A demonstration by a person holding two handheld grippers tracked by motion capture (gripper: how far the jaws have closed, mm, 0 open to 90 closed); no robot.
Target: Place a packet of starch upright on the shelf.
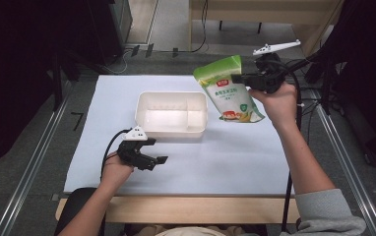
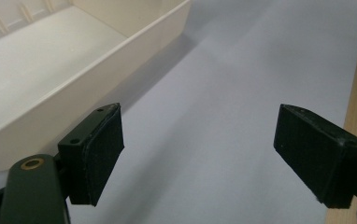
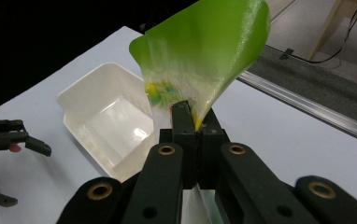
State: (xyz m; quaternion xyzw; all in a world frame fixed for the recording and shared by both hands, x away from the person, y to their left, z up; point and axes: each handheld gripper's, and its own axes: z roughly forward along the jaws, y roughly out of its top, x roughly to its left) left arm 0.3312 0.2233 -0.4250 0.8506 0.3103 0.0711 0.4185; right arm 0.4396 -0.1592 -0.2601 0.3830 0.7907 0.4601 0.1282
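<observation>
Your right gripper (image 1: pixel 241 78) holds a green pouch (image 1: pixel 228 90) in the air over the far right part of the white table (image 1: pixel 235 157), its jaws pressed tight on the pouch's edge. In the right gripper view the two black jaws meet with almost no gap, pinching the pouch (image 3: pixel 204 51) where its green film turns clear and shows a patch of yellow and green print. From above, the pouch hangs tilted, its top corner up and toward the table's far side, its printed face with a red label and a food picture turned toward you. It touches neither the table nor the bin.

The cream plastic bin (image 1: pixel 172 114) sits near the middle of the table, just to the left of the pouch. A low divider splits it into a larger left compartment and a smaller right one; both look bare, with only glare on the floor of the larger one. The right gripper view shows the bin (image 3: pixel 81 100) below and left of the pouch, its inside likewise bare.

Your left gripper (image 1: pixel 151 151) rests low near the table's front, just in front of the bin's near wall, jaws spread wide with nothing between them. In the left gripper view its pads (image 2: pixel 97 156) stand well apart over bare white table, the bin's wall (image 2: pixel 97 65) running just beside the left-hand one.
</observation>
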